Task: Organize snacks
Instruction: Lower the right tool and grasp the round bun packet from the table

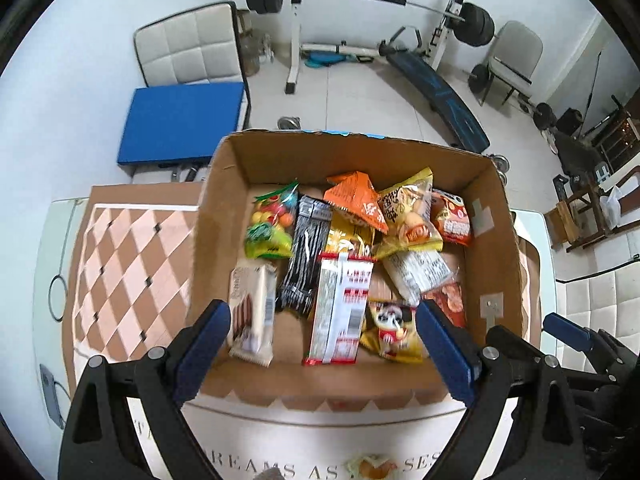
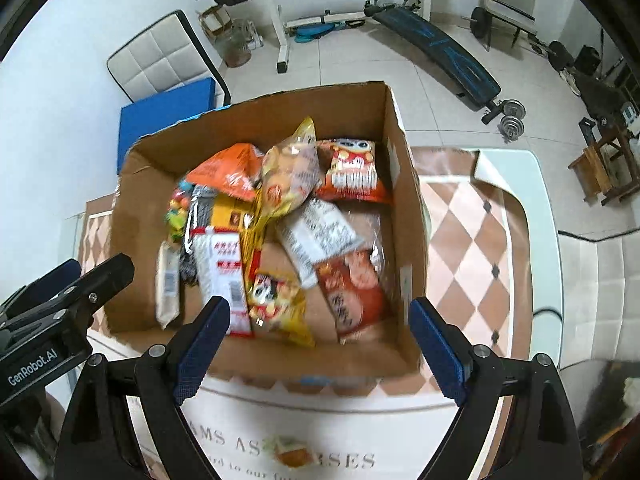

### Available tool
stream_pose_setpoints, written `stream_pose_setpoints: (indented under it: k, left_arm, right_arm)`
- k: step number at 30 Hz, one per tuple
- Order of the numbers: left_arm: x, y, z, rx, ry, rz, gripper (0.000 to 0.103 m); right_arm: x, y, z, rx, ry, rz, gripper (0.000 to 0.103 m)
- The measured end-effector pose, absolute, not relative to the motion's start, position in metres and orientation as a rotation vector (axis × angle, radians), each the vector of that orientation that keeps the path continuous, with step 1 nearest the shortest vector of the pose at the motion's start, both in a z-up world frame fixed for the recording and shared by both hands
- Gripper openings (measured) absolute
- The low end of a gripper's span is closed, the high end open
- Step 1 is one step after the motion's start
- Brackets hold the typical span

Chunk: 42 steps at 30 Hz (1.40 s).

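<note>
An open cardboard box (image 1: 224,184) stands on the table and holds several snack packs. Among them are a white and red pack (image 1: 340,312), a black striped pack (image 1: 306,256), a white wafer bar (image 1: 252,312), an orange pack (image 1: 358,198) and a small yellow pack (image 1: 394,334). My left gripper (image 1: 322,354) is open and empty, just above the box's near edge. My right gripper (image 2: 320,354) is open and empty over the box (image 2: 396,152), near the yellow pack (image 2: 280,304) and a red pack (image 2: 354,296). The left gripper also shows in the right wrist view (image 2: 60,292).
The box sits on a cloth with a brown and pink diamond pattern (image 1: 128,264) over a white table (image 2: 536,208). Behind are a white chair with a blue cushion (image 1: 184,124), a barbell rack (image 1: 296,32) and a weight bench (image 1: 440,92).
</note>
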State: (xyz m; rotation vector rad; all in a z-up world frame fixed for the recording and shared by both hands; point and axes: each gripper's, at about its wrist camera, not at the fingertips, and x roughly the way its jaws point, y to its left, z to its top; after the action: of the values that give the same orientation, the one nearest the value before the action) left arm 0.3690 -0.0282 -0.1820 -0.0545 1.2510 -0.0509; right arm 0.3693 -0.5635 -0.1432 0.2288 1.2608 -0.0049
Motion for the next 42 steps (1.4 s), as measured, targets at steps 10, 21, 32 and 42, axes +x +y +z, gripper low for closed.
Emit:
stream_pose_setpoints:
  k: [10,21,32,42]
  left_arm:
    - [0.274,-0.017,-0.184,0.015,1.243,0.015,0.095]
    - [0.211,0.007,-0.292,0.024,1.5,0.103,0.095]
    - [0.225,0.006,-0.319,-0.105,1.542,0.071,0.095]
    - [0.288,-0.04,-0.352,-0.256,1.551,-0.04,0.095]
  right_arm:
    - [0.274,-0.557,-0.16,0.269,1.316,0.018,0.093]
    - [0.216,-0.507,-0.285,0.345,1.577,0.104,0.084]
    - [0.207,-0.497,-0.321,0.286,1.608,0.112,0.052]
    - [0.224,-0.55,-0.305,0.368,1.587,0.019,0.041]
